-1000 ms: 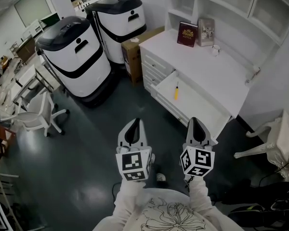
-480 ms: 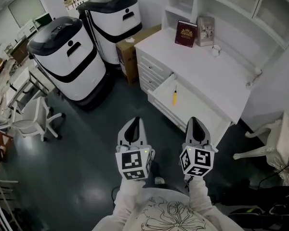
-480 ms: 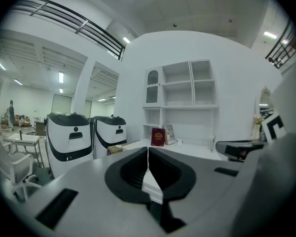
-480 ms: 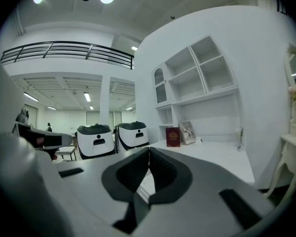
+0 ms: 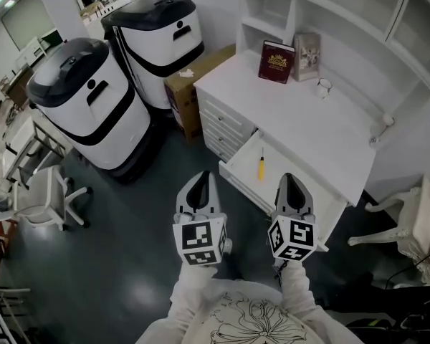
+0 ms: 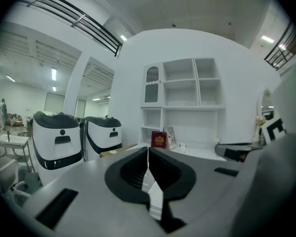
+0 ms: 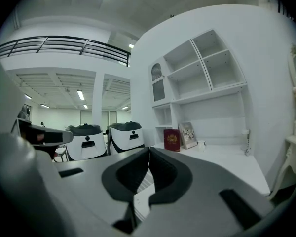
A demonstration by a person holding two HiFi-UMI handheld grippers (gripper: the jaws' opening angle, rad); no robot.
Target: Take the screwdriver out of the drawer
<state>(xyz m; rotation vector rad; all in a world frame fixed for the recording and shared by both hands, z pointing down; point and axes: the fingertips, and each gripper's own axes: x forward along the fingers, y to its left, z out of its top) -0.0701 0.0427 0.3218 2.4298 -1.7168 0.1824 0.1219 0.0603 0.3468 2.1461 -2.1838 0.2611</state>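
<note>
Two big rounded white machines with black tops stand at the upper left, one (image 5: 86, 102) nearer, the other (image 5: 158, 38) behind it. A cardboard box (image 5: 190, 84) sits wedged between them and the white desk (image 5: 308, 127). Up top on the desk a dark red book (image 5: 276, 61) stands beside a framed picture (image 5: 306, 46), with a small cup (image 5: 322, 87) nearby. White shelves (image 5: 272, 9) rise behind. A white office chair (image 5: 46, 196) is at the left edge.

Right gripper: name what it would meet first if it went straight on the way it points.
Most likely the open drawer just ahead of the right gripper, or the white desk behind it; depth is unclear.
</note>
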